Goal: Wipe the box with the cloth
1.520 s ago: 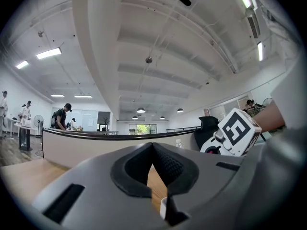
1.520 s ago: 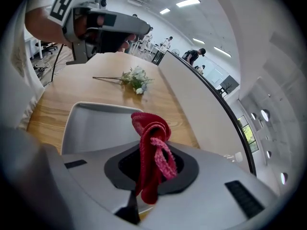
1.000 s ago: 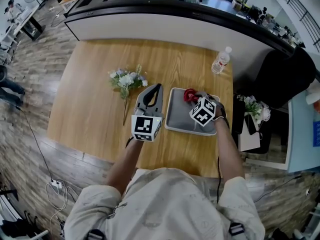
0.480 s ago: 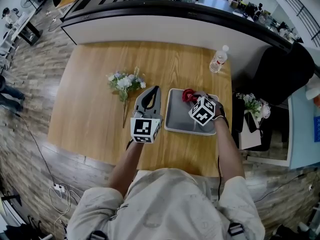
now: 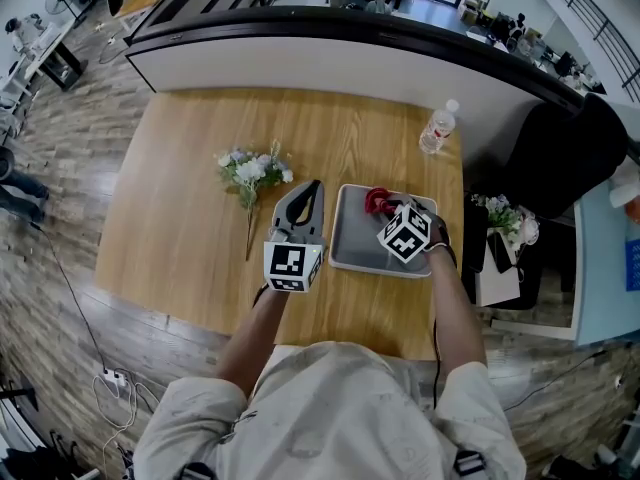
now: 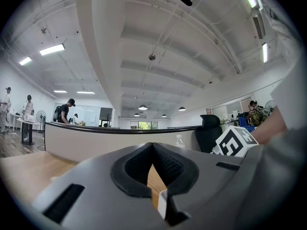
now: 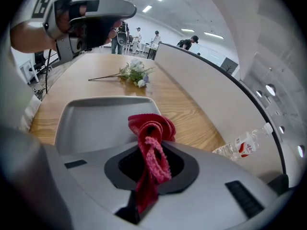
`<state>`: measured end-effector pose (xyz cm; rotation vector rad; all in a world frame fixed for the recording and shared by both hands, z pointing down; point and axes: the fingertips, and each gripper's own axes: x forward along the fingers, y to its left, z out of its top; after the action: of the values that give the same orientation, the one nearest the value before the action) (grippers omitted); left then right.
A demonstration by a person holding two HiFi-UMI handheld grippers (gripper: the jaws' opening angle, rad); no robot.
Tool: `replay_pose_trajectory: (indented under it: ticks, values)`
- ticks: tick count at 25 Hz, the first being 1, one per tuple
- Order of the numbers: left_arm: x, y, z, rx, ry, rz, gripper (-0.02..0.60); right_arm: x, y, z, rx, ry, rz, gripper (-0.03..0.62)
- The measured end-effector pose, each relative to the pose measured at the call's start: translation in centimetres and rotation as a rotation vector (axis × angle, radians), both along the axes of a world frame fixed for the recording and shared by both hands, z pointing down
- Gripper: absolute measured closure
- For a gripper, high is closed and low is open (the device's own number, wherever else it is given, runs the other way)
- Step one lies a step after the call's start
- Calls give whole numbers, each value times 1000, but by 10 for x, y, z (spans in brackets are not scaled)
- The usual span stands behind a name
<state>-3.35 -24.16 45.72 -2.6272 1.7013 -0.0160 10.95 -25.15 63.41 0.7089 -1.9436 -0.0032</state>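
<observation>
A shallow grey box (image 5: 362, 238) lies on the wooden table, seen close up in the right gripper view (image 7: 103, 119). My right gripper (image 5: 388, 204) is shut on a red cloth (image 5: 378, 201) at the box's far right corner; the cloth (image 7: 149, 152) bunches out between the jaws over the box floor. My left gripper (image 5: 303, 200) hovers just left of the box above the table, jaws together with nothing between them. In the left gripper view the closed jaws (image 6: 152, 164) point out over the table.
A bunch of white and blue flowers (image 5: 252, 171) lies left of the box (image 7: 132, 72). A plastic water bottle (image 5: 439, 125) stands at the far right table edge (image 7: 244, 145). A dark-topped counter wall (image 5: 340, 43) runs behind the table. An office chair (image 5: 570, 153) is at right.
Both grippers have barely shifted; the right gripper with the cloth stays at the box's far right corner. The head view has drifted slightly.
</observation>
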Motion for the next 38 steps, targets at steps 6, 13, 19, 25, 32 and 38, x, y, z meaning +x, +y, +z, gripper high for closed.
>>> replay_pose_trajectory:
  ticks: [6,13,19,25,32,38]
  values:
    - [1,1,4,-4,2,1,574,-2,11,-1,-13,-2,2,531]
    - [2,1,5,-8,1,2,574,-3,25,-1,-13,14,-11,531]
    - [4,3,9,-12,-5,6,574,-5,39,-1,12,34,-27,531]
    - [6,3,9,-18,-3,10,573,-7,55,-3,18,55,-41,531]
    - [8,3,11,-19,-1,13,574,-8,74,-3,11,66,-45,531]
    - [8,5,13,-25,2,16,573,-12,96,-5,-7,33,-21,531]
